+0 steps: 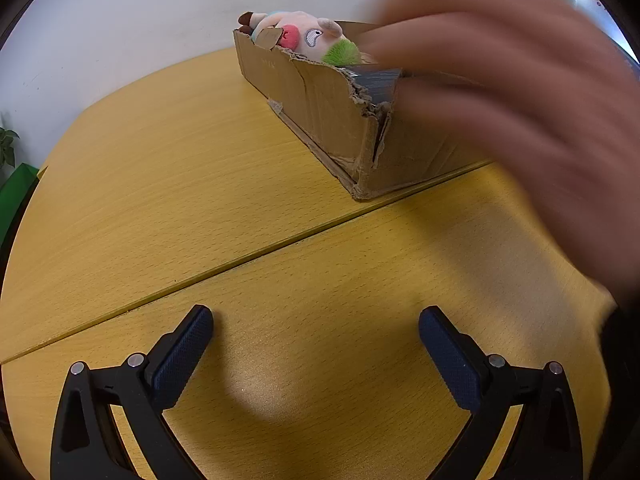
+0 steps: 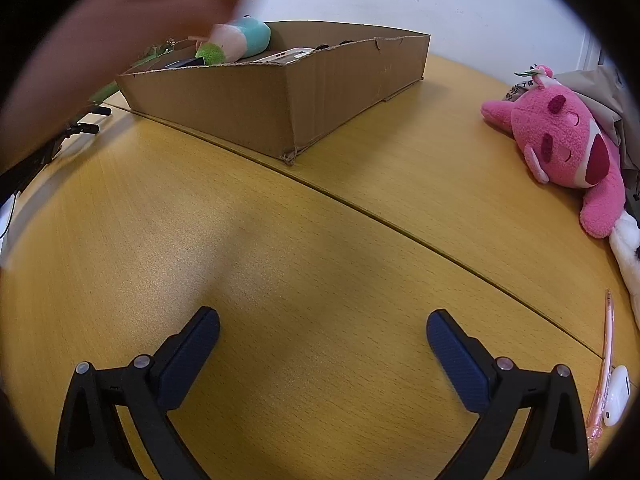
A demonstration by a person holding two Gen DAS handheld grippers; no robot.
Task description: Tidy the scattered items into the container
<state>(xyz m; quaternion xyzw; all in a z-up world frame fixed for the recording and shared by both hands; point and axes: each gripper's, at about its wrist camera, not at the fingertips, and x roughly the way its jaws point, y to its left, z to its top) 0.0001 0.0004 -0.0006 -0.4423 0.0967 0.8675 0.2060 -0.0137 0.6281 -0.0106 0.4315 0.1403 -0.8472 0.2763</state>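
Pink plush [image 2: 568,148] only in right view; left gripper [image 1: 316,334], right gripper [image 2: 323,336] fingers spread, empty.

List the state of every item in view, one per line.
Left tongs: open, empty.
Right tongs: open, empty.
Cardboard box: open-topped, holding items.
Small plush: in box.
Pink plush: lying on table.
Pink pen: on table.
White earbud case: shut, beside pen.

Table [image 2: 320,240] with box [image 2: 260,108], pink plush [image 2: 568,148]
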